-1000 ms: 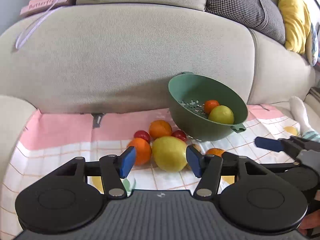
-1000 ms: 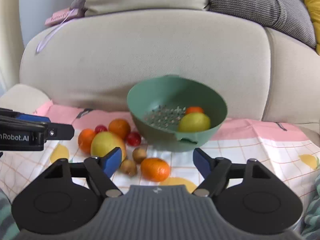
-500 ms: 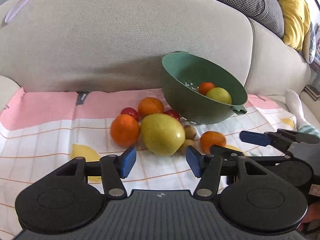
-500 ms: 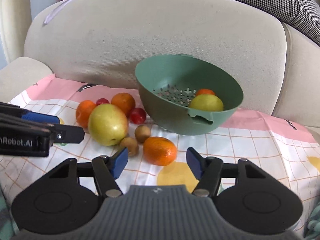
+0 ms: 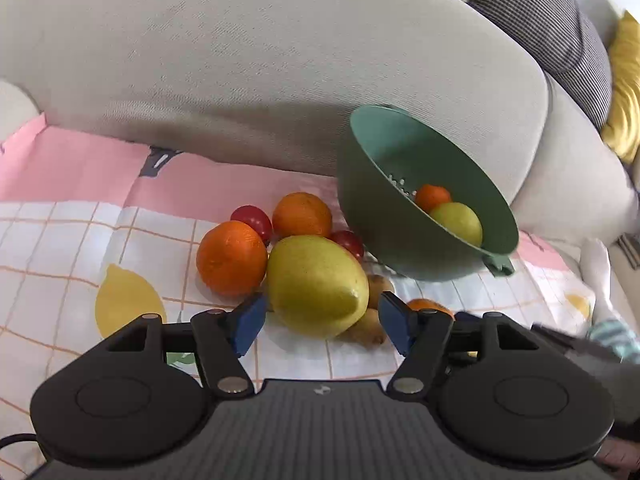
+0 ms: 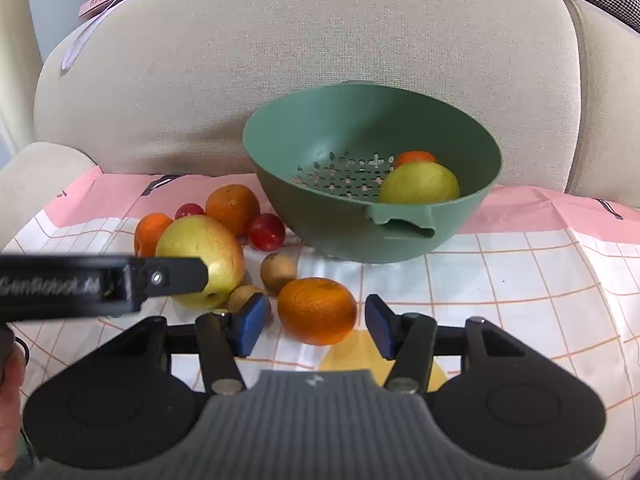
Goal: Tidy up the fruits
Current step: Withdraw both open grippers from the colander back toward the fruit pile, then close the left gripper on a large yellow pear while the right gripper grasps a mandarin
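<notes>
A green colander [image 6: 440,236] sits tilted on the patterned cloth and holds a yellow fruit [image 6: 420,184] and a small orange [image 6: 416,157]. It also shows in the left wrist view [image 5: 384,232]. My left gripper [image 5: 320,320] is open, its pads on either side of a large yellow-green fruit [image 5: 316,284], not touching. My right gripper [image 6: 314,322] is open around an orange [image 6: 318,310], which lies on the cloth. Other oranges [image 5: 232,258], red fruits [image 6: 266,232] and small brown fruits [image 6: 278,268] lie in a cluster left of the colander.
The cloth [image 6: 520,280] covers a beige sofa seat; the sofa back [image 6: 320,60] rises right behind the colander. The left gripper's body [image 6: 100,280] crosses the right wrist view at the left. Cushions [image 5: 560,32] lie on the sofa top.
Both grippers have moved forward and down toward the fruit. The left one now brackets the big yellow-green fruit, and the right one brackets the near orange. Both stay open.
</notes>
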Action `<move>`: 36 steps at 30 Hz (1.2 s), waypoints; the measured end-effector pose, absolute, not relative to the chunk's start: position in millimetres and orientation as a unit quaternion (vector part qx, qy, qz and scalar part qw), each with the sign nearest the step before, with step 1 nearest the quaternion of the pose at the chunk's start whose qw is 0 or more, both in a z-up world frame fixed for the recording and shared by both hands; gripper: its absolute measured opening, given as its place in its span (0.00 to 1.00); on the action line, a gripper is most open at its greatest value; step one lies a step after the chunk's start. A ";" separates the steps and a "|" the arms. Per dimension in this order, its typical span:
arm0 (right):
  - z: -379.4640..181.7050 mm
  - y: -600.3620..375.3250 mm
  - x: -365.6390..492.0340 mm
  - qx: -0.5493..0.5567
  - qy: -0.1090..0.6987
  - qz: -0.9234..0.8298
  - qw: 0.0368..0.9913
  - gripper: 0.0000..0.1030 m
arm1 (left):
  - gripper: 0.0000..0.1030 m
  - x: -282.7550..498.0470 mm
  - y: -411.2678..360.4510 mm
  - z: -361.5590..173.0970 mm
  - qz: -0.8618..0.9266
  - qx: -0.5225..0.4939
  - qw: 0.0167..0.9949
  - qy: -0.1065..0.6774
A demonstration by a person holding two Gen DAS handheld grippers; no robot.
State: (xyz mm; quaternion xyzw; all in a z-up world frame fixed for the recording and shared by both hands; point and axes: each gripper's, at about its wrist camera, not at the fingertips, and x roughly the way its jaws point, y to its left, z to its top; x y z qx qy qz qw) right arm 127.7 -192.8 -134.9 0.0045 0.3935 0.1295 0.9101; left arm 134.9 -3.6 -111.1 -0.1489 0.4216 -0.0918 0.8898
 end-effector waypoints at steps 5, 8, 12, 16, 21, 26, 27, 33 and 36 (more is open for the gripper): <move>-138.2 -194.1 132.0 0.012 0.400 0.124 0.908 0.52 | 0.75 142.6 -5.3 -114.4 -0.079 -0.175 0.880 0.435; -139.4 -194.8 134.1 0.020 0.402 0.125 0.907 0.50 | 0.76 145.1 -7.5 -114.9 -0.070 -0.179 0.878 0.438; -142.7 -193.0 135.6 0.020 0.408 0.125 0.904 0.50 | 0.76 151.7 -8.1 -119.5 -0.057 -0.190 0.866 0.458; -143.8 -193.8 136.6 0.023 0.410 0.125 0.903 0.49 | 0.76 155.7 -8.5 -124.0 -0.050 -0.197 0.860 0.468; -146.6 -195.7 139.2 0.033 0.416 0.123 0.900 0.46 | 0.73 159.6 -9.7 -127.6 -0.045 -0.198 0.857 0.473; -147.3 -198.0 140.2 0.045 0.418 0.124 0.899 0.43 | 0.69 162.2 -11.0 -129.7 -0.046 -0.200 0.855 0.476; -147.1 -197.8 140.4 0.044 0.418 0.124 0.899 0.43 | 0.68 162.1 -11.9 -129.3 -0.048 -0.198 0.856 0.476; -147.0 -197.5 139.6 0.043 0.418 0.125 0.899 0.43 | 0.68 162.1 -13.0 -129.1 -0.051 -0.192 0.857 0.475; -146.0 -196.2 139.0 0.038 0.415 0.125 0.900 0.42 | 0.67 161.4 -12.6 -128.5 -0.053 -0.192 0.858 0.474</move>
